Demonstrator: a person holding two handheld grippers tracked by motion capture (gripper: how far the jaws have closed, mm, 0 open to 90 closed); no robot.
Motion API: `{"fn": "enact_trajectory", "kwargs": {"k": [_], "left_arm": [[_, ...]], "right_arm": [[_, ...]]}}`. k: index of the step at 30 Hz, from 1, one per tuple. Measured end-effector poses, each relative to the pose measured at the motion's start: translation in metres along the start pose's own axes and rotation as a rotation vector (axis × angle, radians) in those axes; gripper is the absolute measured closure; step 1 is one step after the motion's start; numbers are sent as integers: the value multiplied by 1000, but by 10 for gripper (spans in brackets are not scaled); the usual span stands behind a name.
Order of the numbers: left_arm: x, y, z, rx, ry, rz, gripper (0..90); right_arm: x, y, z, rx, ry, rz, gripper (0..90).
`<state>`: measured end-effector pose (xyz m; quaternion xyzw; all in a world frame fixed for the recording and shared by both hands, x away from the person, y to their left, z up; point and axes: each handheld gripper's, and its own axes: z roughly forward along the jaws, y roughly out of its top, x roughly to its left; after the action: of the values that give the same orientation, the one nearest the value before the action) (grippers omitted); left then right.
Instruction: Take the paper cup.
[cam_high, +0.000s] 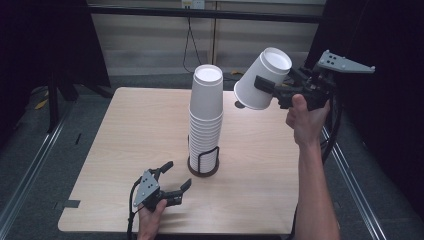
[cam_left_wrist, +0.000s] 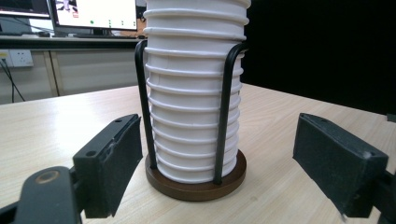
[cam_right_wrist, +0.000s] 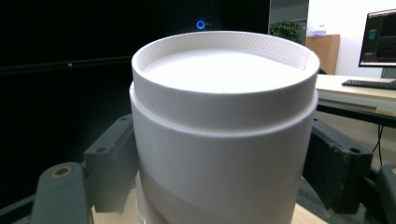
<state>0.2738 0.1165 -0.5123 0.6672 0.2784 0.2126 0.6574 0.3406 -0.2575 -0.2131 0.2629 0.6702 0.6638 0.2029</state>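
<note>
Right fingers (cam_high: 267, 89) pinching a tilted white cup (cam_high: 262, 79), raised at upper right of frame. Left fingers (cam_high: 176, 176) spread, empty, low on the counter (cam_high: 125, 130) beside the cup stack (cam_high: 205, 120) at lower centre.

Straight ahead of the left claw (cam_high: 176, 176) stands the cup stack (cam_high: 205, 120) in its wire holder (cam_left_wrist: 195, 177). Bare tabletop (cam_high: 120, 135) lies open on either side of that claw. The right claw (cam_high: 265, 88) hangs in open air beside the stack's top.

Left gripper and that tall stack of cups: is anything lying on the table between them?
Nothing. In the left gripper view, only bare table lies between the open left gripper and the stack in its holder.
</note>
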Motion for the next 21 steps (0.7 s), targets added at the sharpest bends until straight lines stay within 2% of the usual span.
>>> {"fn": "enact_trajectory", "kwargs": {"k": [2,3,4,5,7,8,9,11,12,13,14,15,17,18,19,21], "left_arm": [[1,0,0,-3,-8,-1,153],[4,1,-1,4,-12,34,153],[2,0,0,0,-8,-5,154],[5,1,-1,14,-22,15,154],[6,2,-1,27,-33,9,155],[3,2,-1,24,-31,-27,156],[3,4,0,33,-33,-32,158],[2,6,0,37,-31,-24,163],[3,8,1,43,-35,5,163],[3,10,1,38,-37,-1,166],[1,11,1,30,-35,-30,166],[3,13,1,35,-47,1,166],[-1,16,1,51,-50,-21,166],[0,19,-1,62,-55,9,181],[-1,19,-1,56,-53,-10,181],[0,24,-2,54,-64,-4,183]], "right_arm": [[0,-1,0,5,-4,-2,204],[1,-3,0,10,-6,-5,204],[1,-5,-1,15,-6,-3,204],[1,-8,-2,14,-5,-3,204],[2,-12,-3,22,-8,-2,204],[3,-15,-3,27,-10,-1,204],[3,-18,-4,32,-10,1,204],[3,-29,-5,49,1,-1,204],[3,-29,-5,49,1,-1,204],[3,-35,-6,56,-1,5,204],[3,-37,-6,59,0,8,204],[3,-37,-6,59,0,8,204],[5,-42,-8,64,2,10,204],[7,-46,-9,72,6,9,204],[7,-46,-9,72,6,9,204],[9,-49,-9,76,7,8,204]]}}
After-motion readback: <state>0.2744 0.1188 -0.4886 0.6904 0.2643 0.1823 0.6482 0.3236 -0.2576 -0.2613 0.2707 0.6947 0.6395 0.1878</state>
